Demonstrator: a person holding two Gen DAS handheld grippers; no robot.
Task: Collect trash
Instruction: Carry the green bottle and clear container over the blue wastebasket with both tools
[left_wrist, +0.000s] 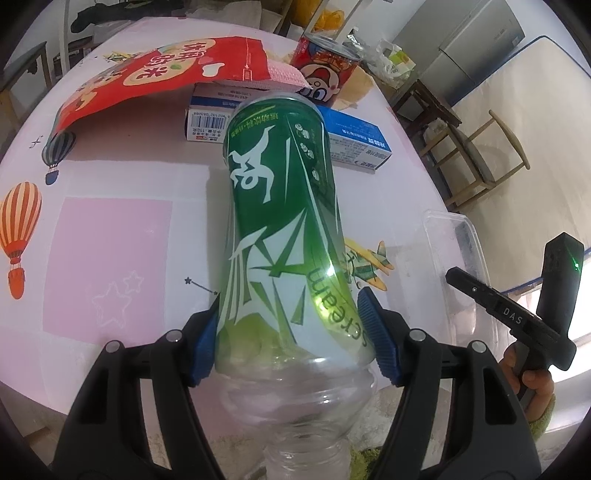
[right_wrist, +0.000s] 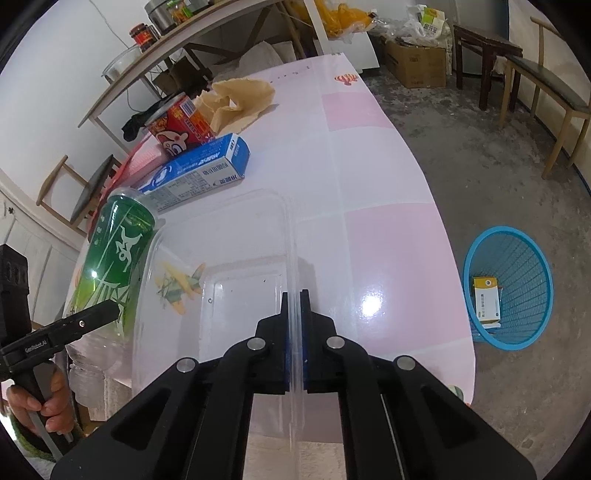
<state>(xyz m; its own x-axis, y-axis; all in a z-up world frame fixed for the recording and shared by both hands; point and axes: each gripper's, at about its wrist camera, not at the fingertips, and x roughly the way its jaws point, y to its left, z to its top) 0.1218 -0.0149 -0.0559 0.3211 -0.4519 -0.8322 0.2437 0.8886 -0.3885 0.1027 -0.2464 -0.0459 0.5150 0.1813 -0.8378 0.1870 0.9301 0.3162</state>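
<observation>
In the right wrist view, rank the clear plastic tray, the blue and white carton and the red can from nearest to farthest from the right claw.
1. Clear plastic tray: its rim is pinched in the right claw.
2. Blue and white carton: beyond the tray, up-left.
3. Red can: behind the carton.

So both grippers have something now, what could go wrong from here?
The right gripper pinches only the thin rim of the clear plastic container; it may flex and slip. The left gripper holds the green bottle near its neck, so it could swing. The blue bin sits away on the floor.

Wooden chairs (right_wrist: 546, 92), shelf jars (right_wrist: 142, 35)
</observation>
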